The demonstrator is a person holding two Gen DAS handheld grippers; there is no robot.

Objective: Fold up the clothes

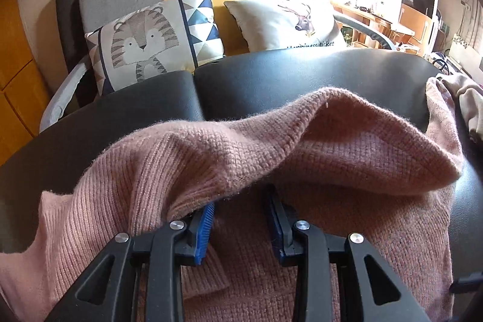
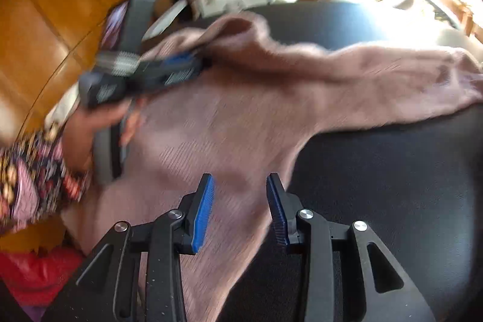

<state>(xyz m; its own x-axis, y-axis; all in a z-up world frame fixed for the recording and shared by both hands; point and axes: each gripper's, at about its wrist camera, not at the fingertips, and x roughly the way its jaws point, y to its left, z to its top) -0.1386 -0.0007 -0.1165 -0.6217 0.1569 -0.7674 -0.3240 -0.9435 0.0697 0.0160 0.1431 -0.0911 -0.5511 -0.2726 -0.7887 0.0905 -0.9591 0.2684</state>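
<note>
A pink knitted sweater [image 1: 347, 159] is spread on the black tabletop [image 1: 271, 74], in front of the tiger cushion [image 1: 145, 41]. One sleeve is draped across the body toward the side away from that cushion, so a first fold is judged to be under way; the far sleeve and the body fold are judged still to be done. The left hand-held gripper [image 1: 241, 202] is parted, its tips hidden under a raised fold of knit, so a grasp cannot be told. The right hand-held gripper [image 2: 240, 186] is released over the hem, nothing pinched.
</note>
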